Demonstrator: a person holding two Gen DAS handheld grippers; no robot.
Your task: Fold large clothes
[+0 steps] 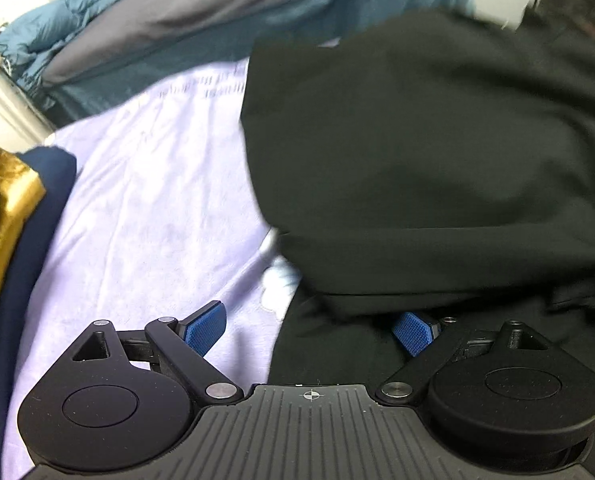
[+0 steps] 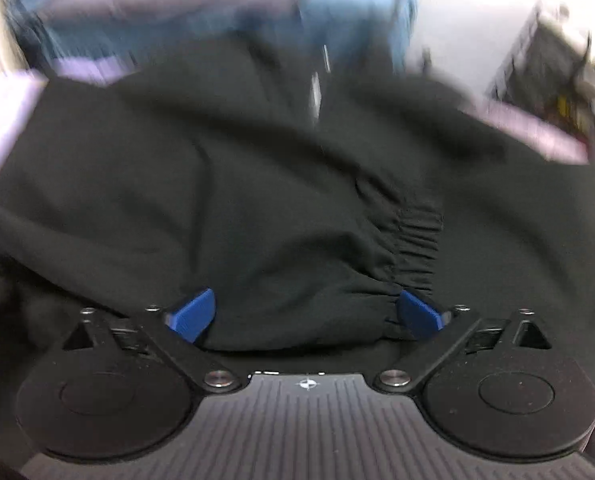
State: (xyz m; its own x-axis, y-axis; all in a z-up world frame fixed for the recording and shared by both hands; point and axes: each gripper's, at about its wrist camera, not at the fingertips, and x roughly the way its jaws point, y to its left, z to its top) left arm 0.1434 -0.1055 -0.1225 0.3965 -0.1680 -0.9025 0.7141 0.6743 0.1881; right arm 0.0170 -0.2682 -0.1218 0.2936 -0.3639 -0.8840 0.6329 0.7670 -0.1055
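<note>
The left tool (image 1: 310,330) stands wide open, its two blue pads (image 1: 205,330) with a fine cross-hatched grip texture set far apart and holding nothing. Its matte black plastic body has round pivot housings, silver pivot pins and a ribbed grey panel bearing a small crosshair mark; no brand name or lettering can be read on it. The right-hand pad is partly tucked under a hanging fold of the black garment (image 1: 437,152), a heavy, matte knit lying in thick soft folds over the right half of the lilac sheet (image 1: 145,200). That sheet is a smooth, faintly mottled cloth with rows of small dark print near its far edge, too blurred to read. At the left edge sit a mustard-gold fabric (image 1: 5,208) with a slight sheen and a navy cloth (image 1: 45,216) beside it. Beyond the sheet lie a grey cover (image 1: 217,12) and a crumpled, puffy teal quilt (image 1: 57,24).

The right tool (image 2: 307,312) is also spread wide, gripping nothing, its blue pads (image 2: 195,314) either side of a bunched edge of the same black garment (image 2: 177,184), which fills that motion-blurred view. A gathered elastic band (image 2: 417,240), ribbed with tight puckers, runs down just beside the right pad.
</note>
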